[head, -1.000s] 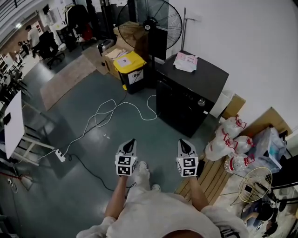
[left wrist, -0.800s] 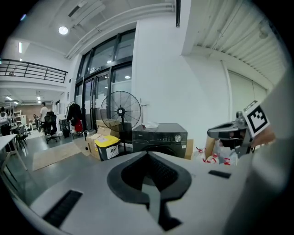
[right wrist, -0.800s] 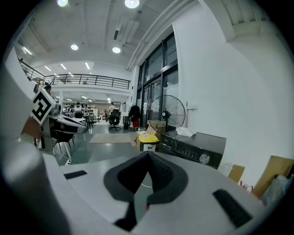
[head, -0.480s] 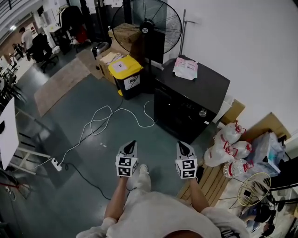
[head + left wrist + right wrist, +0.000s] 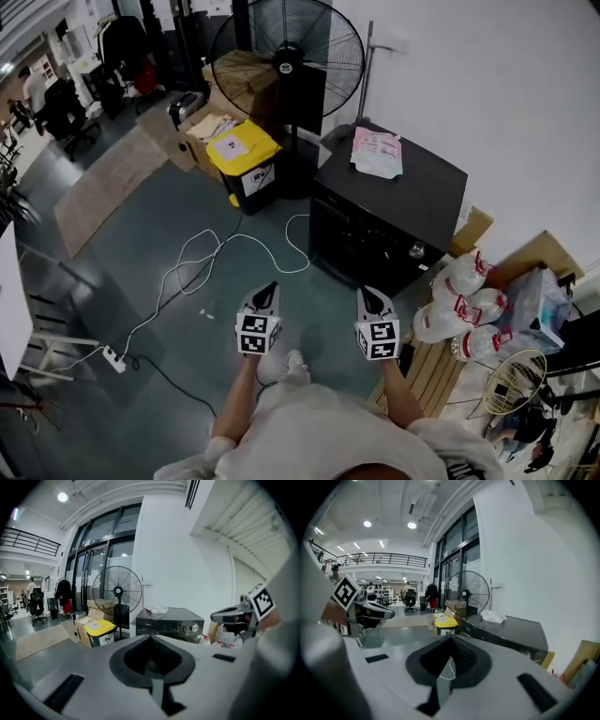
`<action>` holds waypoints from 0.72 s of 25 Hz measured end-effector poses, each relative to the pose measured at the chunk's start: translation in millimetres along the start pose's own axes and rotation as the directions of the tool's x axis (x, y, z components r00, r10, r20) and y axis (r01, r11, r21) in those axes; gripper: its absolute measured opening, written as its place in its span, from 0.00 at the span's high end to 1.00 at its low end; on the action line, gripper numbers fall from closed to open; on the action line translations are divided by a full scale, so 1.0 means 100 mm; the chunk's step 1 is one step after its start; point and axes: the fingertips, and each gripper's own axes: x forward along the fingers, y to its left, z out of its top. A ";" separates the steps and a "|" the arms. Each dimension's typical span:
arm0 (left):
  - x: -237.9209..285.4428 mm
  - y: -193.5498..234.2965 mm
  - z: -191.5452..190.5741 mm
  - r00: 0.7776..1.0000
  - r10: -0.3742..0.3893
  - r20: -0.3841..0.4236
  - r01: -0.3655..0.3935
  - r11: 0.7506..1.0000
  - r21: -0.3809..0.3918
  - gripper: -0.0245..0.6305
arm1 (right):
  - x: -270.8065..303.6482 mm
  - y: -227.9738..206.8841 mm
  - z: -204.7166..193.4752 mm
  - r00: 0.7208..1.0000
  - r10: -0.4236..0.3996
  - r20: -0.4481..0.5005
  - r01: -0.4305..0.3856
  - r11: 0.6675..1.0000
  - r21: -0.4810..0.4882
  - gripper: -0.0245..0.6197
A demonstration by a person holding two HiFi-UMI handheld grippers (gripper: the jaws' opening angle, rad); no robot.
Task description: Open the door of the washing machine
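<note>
Washing machine (image 5: 384, 220) ahead and rightward at the floor's wall edge, nearer the right hand-held gripper (image 5: 368, 292) than the left hand-held gripper (image 5: 269, 287), both closed, empty; door (image 5: 361, 246) seemingly front-facing.

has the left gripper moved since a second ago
Yes: the left gripper has moved forward, nearer the yellow bin and the washing machine.

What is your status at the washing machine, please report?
Left gripper and right gripper shut, empty. Washing machine ahead, not touched, door looks shut. White cable loops on floor near its front; bag lies on its top.
</note>
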 end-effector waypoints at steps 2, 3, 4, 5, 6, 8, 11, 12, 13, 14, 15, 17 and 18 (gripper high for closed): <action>0.16 0.15 0.06 1.000 -0.014 0.000 0.014 1.000 0.001 0.95 | 0.19 0.01 0.07 1.000 -0.009 -0.005 0.009 1.000 -0.003 0.96; 0.23 0.23 0.08 1.000 -0.020 0.000 0.020 1.000 0.000 0.95 | 0.28 0.01 0.10 1.000 -0.014 -0.009 0.014 1.000 -0.005 0.96; 0.30 0.30 0.10 1.000 -0.027 0.000 0.027 1.000 -0.001 0.95 | 0.36 0.02 0.12 1.000 -0.020 -0.014 0.019 1.000 -0.007 0.96; 0.37 0.36 0.11 0.999 -0.034 0.000 0.034 0.999 0.000 0.95 | 0.44 0.02 0.15 1.000 -0.026 -0.017 0.026 1.000 -0.009 0.96; 0.44 0.42 0.13 0.999 -0.041 0.000 0.041 0.999 0.001 0.95 | 0.51 0.01 0.17 0.999 -0.033 -0.020 0.033 0.999 -0.010 0.96; 0.56 0.53 0.16 0.999 -0.054 -0.003 0.054 0.999 0.005 0.95 | 0.64 0.00 0.19 0.999 -0.046 -0.027 0.046 0.999 -0.010 0.96; 0.72 0.65 0.18 0.997 -0.072 -0.009 0.073 0.997 0.009 0.95 | 0.80 -0.01 0.20 0.997 -0.061 -0.039 0.061 0.998 -0.006 0.96; 0.77 0.68 0.20 0.997 -0.079 -0.012 0.079 0.997 0.011 0.95 | 0.84 -0.01 0.20 0.997 -0.064 -0.042 0.064 0.998 -0.004 0.96; 0.82 0.70 0.21 0.996 -0.085 -0.014 0.086 0.996 0.013 0.95 | 0.88 -0.02 0.19 0.997 -0.067 -0.048 0.067 0.998 -0.002 0.96; 0.87 0.72 0.22 0.996 -0.092 -0.017 0.093 0.996 0.014 0.95 | 0.91 -0.02 0.18 0.996 -0.070 -0.055 0.070 0.998 0.000 0.96; 0.92 0.73 0.23 0.995 -0.099 -0.019 0.100 0.995 0.016 0.95 | 0.93 -0.03 0.16 0.995 -0.073 -0.062 0.073 0.997 0.002 0.96; 1.00 0.74 0.23 0.993 -0.112 -0.025 0.112 0.994 0.018 0.95 | 0.97 -0.04 0.12 0.994 -0.078 -0.074 0.078 0.997 0.005 0.96; 1.04 0.75 0.22 0.993 -0.117 -0.030 0.118 0.993 0.019 0.95 | 0.99 -0.05 0.10 0.994 -0.079 -0.079 0.080 0.997 0.006 0.96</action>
